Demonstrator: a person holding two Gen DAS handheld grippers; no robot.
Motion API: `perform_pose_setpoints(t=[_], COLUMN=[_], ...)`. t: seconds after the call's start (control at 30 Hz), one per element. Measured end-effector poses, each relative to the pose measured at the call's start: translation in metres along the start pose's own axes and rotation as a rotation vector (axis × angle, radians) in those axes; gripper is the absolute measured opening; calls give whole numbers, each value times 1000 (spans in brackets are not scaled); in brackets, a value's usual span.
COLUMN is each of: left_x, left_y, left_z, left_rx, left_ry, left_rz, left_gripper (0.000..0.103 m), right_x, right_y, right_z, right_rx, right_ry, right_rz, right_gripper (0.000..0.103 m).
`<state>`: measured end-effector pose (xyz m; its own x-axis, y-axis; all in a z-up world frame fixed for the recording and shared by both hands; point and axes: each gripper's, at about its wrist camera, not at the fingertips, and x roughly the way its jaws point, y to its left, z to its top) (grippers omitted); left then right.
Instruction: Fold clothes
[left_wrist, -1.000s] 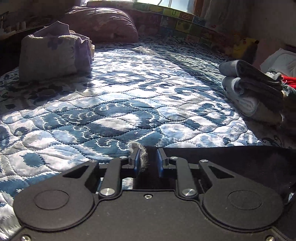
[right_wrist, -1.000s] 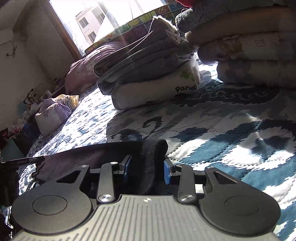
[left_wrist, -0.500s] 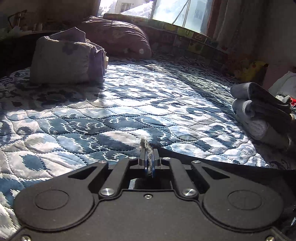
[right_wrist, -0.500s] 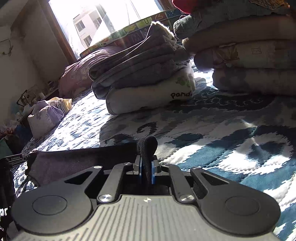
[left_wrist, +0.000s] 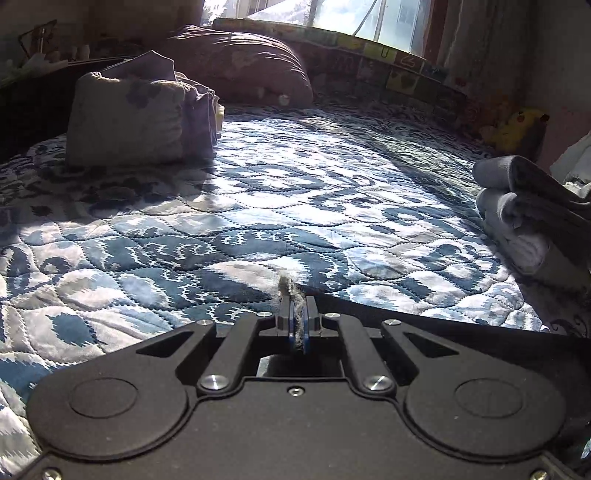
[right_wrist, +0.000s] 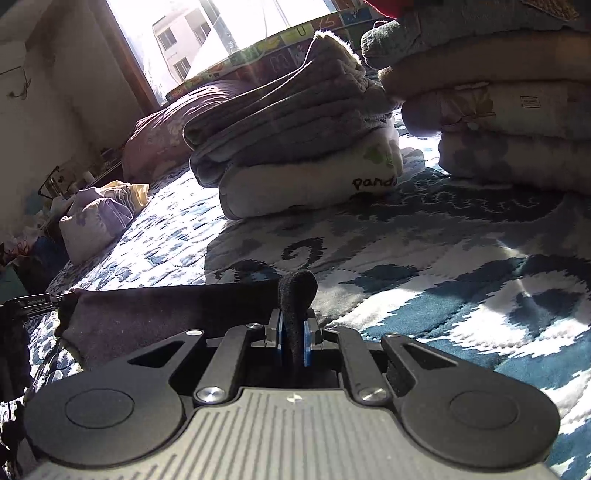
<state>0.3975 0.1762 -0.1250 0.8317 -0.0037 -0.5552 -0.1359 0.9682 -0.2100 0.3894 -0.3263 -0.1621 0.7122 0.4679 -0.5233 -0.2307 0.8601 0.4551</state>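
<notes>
1. My left gripper (left_wrist: 298, 320) is pressed together on a thin edge of the dark garment (left_wrist: 461, 343); a small grey tuft of cloth sticks up between the blue pads.
2. My right gripper (right_wrist: 294, 334) is clamped on a thicker fold of the same dark garment (right_wrist: 166, 314), and a rounded lump of it stands up just above the fingers.
3. In the left wrist view the garment runs from the gripper to the right, low over the blue and white quilt (left_wrist: 258, 206). In the right wrist view it runs from the gripper to the left, and its far corner meets a black tool at the left edge; I cannot tell for sure what that tool is.
4. Only the left view shows me the wide free part of the quilt, a patterned pillow (left_wrist: 125, 122) at the back left, a brown bundle of bedding (left_wrist: 243, 66) under the window and a yellow plush toy (left_wrist: 517, 125) in the right corner.
5. Only the right view shows me from near a stack of folded grey clothes (right_wrist: 288, 114) on a white piece with the word "panda", and beside it a second, taller pile of folded clothes (right_wrist: 509, 110) at the right edge.
</notes>
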Motion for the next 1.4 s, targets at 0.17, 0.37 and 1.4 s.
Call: perform_pose_setpoints(t=[0.17, 0.37, 1.4], left_x=[17, -28, -32], left_y=[-9, -42, -191], left_z=[-6, 4, -92], left_rx=[101, 262, 562], left_ry=[47, -56, 240], left_rz=[111, 162, -473], left_gripper=[4, 5, 18], right_x=[9, -2, -1], right_y=[-7, 1, 82], right_z=[1, 4, -41], right_rx=[24, -29, -648], right_ry=[29, 45, 157], right_rz=[-17, -18, -86], right_gripper=[13, 34, 23])
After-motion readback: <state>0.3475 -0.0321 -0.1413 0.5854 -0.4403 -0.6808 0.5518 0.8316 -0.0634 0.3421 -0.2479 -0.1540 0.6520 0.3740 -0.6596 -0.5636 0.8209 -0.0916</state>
